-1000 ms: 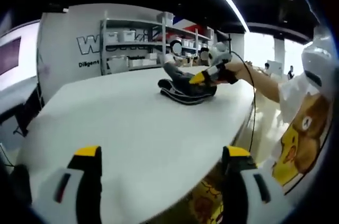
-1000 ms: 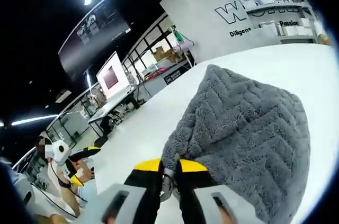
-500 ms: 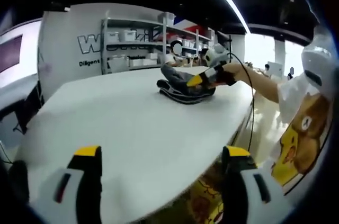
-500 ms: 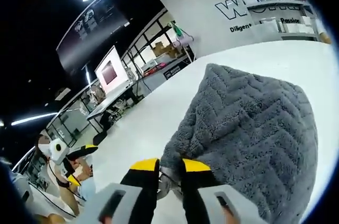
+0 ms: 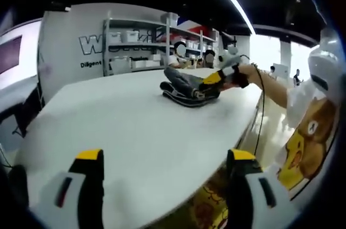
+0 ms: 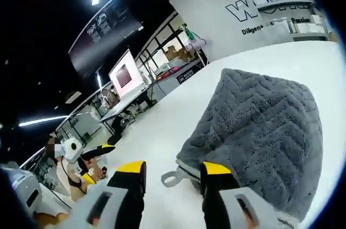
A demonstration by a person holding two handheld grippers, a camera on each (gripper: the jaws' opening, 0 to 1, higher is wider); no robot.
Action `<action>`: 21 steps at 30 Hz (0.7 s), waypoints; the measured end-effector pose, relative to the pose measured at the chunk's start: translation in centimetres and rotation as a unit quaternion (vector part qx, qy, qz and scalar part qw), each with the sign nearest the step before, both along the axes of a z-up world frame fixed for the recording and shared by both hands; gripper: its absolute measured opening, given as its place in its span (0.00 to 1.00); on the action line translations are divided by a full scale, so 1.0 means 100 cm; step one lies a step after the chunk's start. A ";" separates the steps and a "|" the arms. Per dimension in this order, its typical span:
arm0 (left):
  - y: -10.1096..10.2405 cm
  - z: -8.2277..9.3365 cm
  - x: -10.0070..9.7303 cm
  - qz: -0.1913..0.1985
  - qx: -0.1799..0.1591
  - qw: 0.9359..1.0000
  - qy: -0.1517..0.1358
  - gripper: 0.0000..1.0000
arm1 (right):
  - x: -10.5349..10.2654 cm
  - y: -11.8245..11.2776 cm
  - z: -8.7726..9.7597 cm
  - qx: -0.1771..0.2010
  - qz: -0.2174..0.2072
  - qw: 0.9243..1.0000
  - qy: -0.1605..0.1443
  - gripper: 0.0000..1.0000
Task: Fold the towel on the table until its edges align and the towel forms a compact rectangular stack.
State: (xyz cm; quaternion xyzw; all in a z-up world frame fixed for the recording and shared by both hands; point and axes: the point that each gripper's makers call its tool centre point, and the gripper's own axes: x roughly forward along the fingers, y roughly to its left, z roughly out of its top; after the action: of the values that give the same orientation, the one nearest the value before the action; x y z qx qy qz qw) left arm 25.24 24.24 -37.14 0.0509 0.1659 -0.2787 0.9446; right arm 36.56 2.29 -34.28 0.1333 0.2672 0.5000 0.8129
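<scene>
In the left gripper view, the left tool (image 5: 165,172) is hovering over the near edge of the white table (image 5: 124,126) with its two yellow-tipped jaws spread wide and nothing between them. Far across the table, at about one o'clock, the grey towel (image 5: 186,87) is lying as a folded stack, its layered edges showing at the near side. The right tool (image 5: 212,79) is sitting just beside that stack at its three o'clock side, carried by a person's hand (image 5: 236,74). Beyond the table, at twelve o'clock, white shelves (image 5: 141,45) with boxes are standing against a lettered wall.

In the right gripper view, the right tool (image 6: 172,168) is standing released, its jaws apart and gripping nothing. The towel (image 6: 265,137) is resting flat on the table (image 6: 162,126), its chevron-textured top filling the two-to-four o'clock area, and one jaw is sitting right at its near corner. A small grey hanging loop (image 6: 172,177) is sticking out from that corner onto the bare table between the jaws. The left tool (image 6: 100,150) is showing at nine o'clock, well apart from the towel.
</scene>
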 end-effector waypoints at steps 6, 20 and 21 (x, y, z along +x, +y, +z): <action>-0.003 -0.001 0.003 0.001 -0.003 1.000 0.001 0.99 | -0.016 -0.044 0.018 -0.024 -0.026 0.996 -0.082 0.66; -0.023 0.001 0.010 -0.016 0.003 1.000 0.002 0.99 | -0.034 -0.157 -0.006 -0.156 -0.108 0.971 -0.143 0.99; -0.025 0.001 0.010 -0.018 0.004 1.000 0.002 0.99 | -0.037 -0.162 -0.011 -0.169 -0.108 0.970 -0.140 0.99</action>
State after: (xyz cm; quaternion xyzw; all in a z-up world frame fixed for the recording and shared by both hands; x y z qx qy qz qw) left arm 26.24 21.75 -37.02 0.0570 0.1676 -0.2953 0.9389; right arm 32.90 -13.87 -35.34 -0.0491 0.2155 0.3707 0.9021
